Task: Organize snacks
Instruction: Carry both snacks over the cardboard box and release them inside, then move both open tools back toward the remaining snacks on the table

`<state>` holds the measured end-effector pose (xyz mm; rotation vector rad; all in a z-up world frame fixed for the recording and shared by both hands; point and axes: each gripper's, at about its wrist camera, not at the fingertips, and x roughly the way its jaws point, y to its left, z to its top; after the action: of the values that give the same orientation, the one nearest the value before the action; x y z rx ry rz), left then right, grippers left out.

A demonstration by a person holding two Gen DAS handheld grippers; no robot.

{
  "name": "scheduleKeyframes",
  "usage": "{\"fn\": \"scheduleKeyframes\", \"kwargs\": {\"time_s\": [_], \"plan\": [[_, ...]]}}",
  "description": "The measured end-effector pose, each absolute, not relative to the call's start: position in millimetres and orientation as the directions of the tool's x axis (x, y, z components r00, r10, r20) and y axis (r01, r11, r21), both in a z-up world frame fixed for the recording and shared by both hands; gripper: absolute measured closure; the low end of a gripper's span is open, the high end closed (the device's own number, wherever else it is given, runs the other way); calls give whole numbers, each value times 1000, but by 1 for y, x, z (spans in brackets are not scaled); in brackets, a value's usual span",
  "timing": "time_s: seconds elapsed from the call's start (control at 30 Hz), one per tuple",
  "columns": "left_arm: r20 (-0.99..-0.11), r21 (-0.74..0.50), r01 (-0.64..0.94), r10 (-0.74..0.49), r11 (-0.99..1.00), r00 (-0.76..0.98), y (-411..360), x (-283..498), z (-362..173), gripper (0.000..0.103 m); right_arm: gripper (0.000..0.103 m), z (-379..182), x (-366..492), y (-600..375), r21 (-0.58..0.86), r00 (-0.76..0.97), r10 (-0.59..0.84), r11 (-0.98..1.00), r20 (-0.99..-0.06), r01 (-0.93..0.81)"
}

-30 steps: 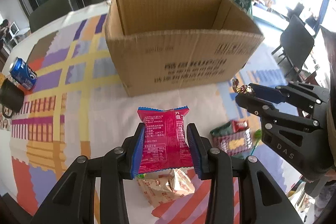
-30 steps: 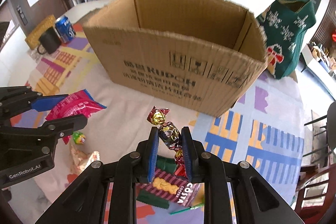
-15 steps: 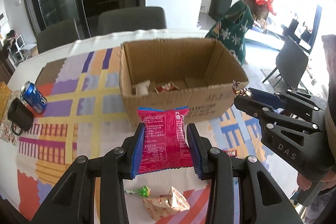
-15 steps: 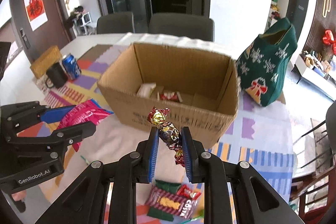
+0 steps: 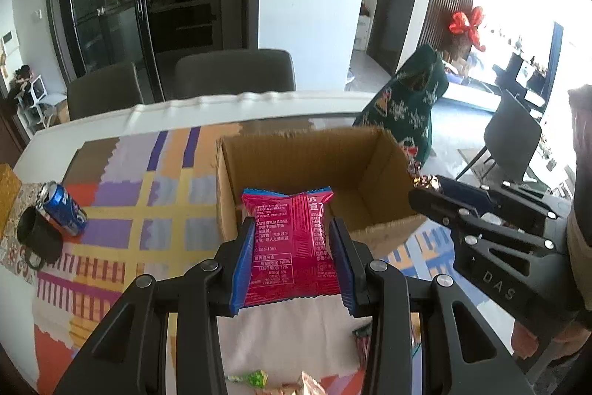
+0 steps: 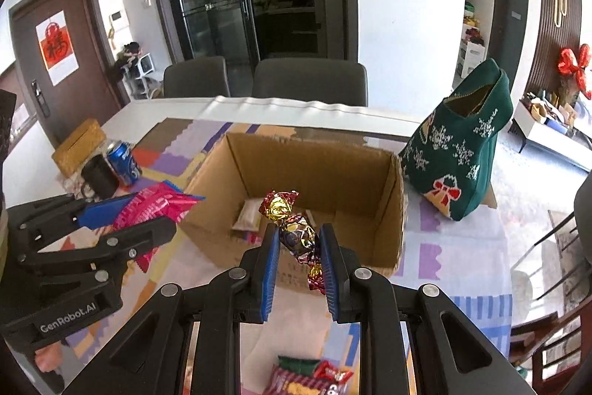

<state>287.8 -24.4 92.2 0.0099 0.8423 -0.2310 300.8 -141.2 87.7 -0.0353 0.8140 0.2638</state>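
Note:
My left gripper (image 5: 292,236) is shut on a pink snack packet (image 5: 292,243), held in the air just before the near wall of the open cardboard box (image 5: 373,150). My right gripper (image 6: 298,243) is shut on a string of foil-wrapped candies (image 6: 296,232), also raised at the box's near edge. In the right wrist view the box (image 6: 392,210) holds a few snacks (image 6: 248,215) on its floor, and the left gripper (image 6: 122,221) with the pink packet (image 6: 155,206) shows at left. The right gripper (image 5: 440,195) shows at right in the left wrist view.
A blue soda can (image 5: 61,208) and a black mug (image 5: 37,239) stand at the table's left. A green Christmas bag (image 6: 466,143) stands right of the box. Loose snacks (image 6: 310,376) lie on the patterned tablecloth below the grippers. Grey chairs (image 5: 233,73) stand behind the table.
Both grippers have risen and moved toward the box with their snacks, so the box now sits lower in view and its inside shows.

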Motion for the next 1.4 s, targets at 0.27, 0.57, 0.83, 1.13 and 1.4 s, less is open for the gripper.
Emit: {"fn": "scheduleKeyframes", "kwargs": {"time_s": [0.27, 0.57, 0.83, 1.13, 1.4], "plan": [[-726, -85, 203, -200, 976, 658, -24, 314, 90, 64, 80, 90, 321, -143, 70, 667, 205, 972, -717, -224], [-756, -118, 196, -216, 973, 618, -22, 348, 72, 64, 80, 78, 351, -145, 75, 652, 187, 978, -735, -196], [-788, -86, 168, -171, 982, 592, -26, 369, 60, 53, 80, 64, 371, -146, 87, 624, 180, 980, -761, -177], [-779, -27, 170, -128, 985, 614, -26, 345, 61, 45, 60, 57, 365, -149, 51, 608, 139, 986, -782, -160], [-763, -27, 184, -139, 983, 631, -23, 305, 67, 44, 55, 63, 334, -153, 56, 622, 145, 985, -769, -160]]}}
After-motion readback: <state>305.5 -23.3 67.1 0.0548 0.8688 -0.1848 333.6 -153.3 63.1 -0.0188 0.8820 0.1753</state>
